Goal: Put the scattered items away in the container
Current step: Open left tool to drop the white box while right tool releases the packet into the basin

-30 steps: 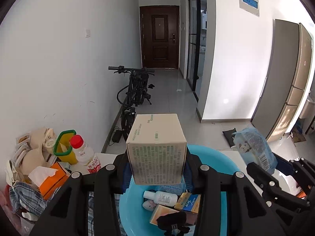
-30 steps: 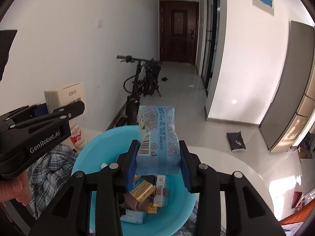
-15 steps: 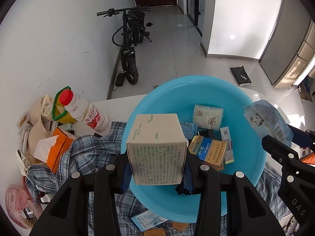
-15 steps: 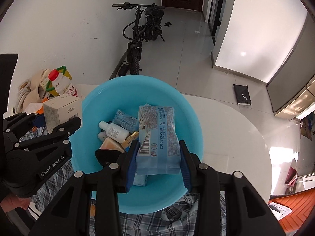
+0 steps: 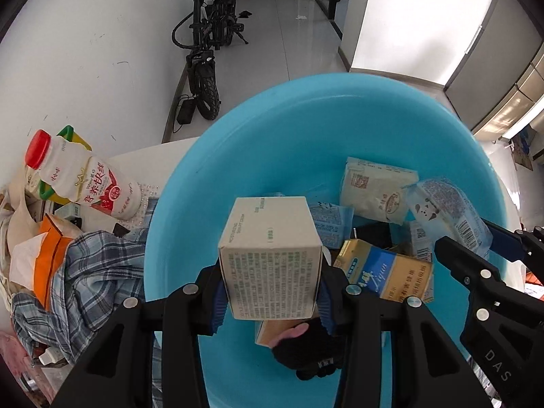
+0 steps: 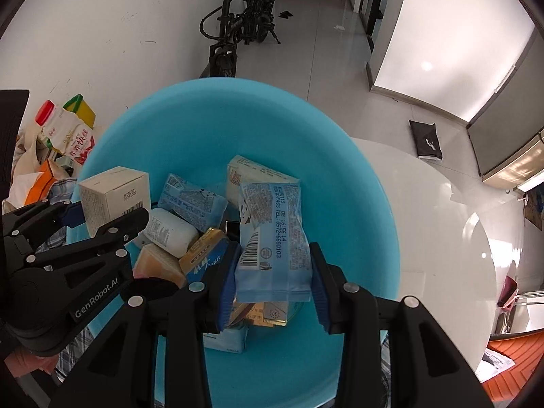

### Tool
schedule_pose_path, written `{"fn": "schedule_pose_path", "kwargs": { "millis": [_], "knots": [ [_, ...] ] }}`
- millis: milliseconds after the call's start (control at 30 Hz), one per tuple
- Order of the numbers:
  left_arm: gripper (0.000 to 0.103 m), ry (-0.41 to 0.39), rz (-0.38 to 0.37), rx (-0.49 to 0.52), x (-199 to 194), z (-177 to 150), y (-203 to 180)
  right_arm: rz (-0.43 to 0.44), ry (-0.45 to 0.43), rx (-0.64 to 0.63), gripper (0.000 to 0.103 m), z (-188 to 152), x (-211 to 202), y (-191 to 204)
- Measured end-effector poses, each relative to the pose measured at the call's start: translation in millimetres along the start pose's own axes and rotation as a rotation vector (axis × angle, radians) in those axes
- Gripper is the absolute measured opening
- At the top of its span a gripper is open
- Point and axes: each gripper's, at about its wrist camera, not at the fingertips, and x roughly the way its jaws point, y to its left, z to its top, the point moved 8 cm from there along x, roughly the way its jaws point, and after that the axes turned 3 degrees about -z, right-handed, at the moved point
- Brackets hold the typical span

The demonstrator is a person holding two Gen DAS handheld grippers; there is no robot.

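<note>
A blue plastic basin (image 5: 306, 129) (image 6: 210, 125) sits on the table and holds several packets and small boxes. My left gripper (image 5: 270, 295) is shut on a beige cardboard box (image 5: 268, 258), held just above the basin's left inside; the box also shows in the right wrist view (image 6: 114, 197). My right gripper (image 6: 272, 277) is shut on a pale blue snack packet (image 6: 272, 238), held over the basin's middle; the packet also shows in the left wrist view (image 5: 448, 214). A gold and blue carton (image 5: 384, 272) and a black item (image 5: 306, 350) lie in the basin.
A plaid cloth (image 5: 85, 272) lies under the basin's left side. A red-capped drink bottle (image 5: 81, 180), an orange tissue pack (image 5: 47, 258) and bags are at the left. The white round table (image 6: 442, 238) extends right. A bicycle (image 5: 207, 34) stands by the wall.
Both grippers have tilted down and moved lower over the basin, carrying the box and the packet closer to its contents. Both stay shut on their items.
</note>
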Motion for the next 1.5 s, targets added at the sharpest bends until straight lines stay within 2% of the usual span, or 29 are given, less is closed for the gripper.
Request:
{"fn": "schedule_pose_path", "kwargs": {
  "millis": [133,500,567,600,633,700,767,967,1033,1067,1233,1500],
  "knots": [
    [0.045,0.013,0.005,0.0,19,0,4,-0.003,0.013,0.011,0.037,-1,16,-6],
    [0.047,-0.002,-0.024,0.022,21,2,-1,-0.011,0.017,0.002,0.038,2,18,-4],
    [0.066,-0.015,-0.042,0.022,19,3,-3,-0.01,0.015,-0.001,0.038,1,16,-3],
    [0.091,-0.03,-0.052,0.019,17,5,-4,-0.006,0.013,0.003,0.038,2,15,-3],
    [0.093,-0.053,-0.039,0.016,14,7,-2,-0.001,0.01,0.008,0.038,2,14,-3],
    [0.094,-0.079,-0.025,0.018,9,9,1,0.004,0.005,0.008,0.038,1,12,-2],
    [0.097,-0.065,-0.037,0.008,7,7,2,-0.006,0.004,0.001,0.038,1,12,0],
    [0.097,-0.054,-0.017,0.0,4,3,3,-0.014,-0.002,0.007,0.038,0,9,3],
    [0.097,-0.051,-0.013,-0.005,3,2,3,-0.02,-0.008,0.022,0.051,2,8,1],
    [0.097,-0.05,-0.009,-0.007,4,1,3,-0.029,-0.013,0.033,0.062,2,7,-1],
    [0.097,-0.051,-0.011,-0.019,3,-1,5,0.031,-0.021,0.105,0.069,6,2,-6],
    [0.097,-0.049,-0.021,-0.04,0,-5,8,0.021,-0.015,0.098,0.071,5,0,-6]
  ]
}}
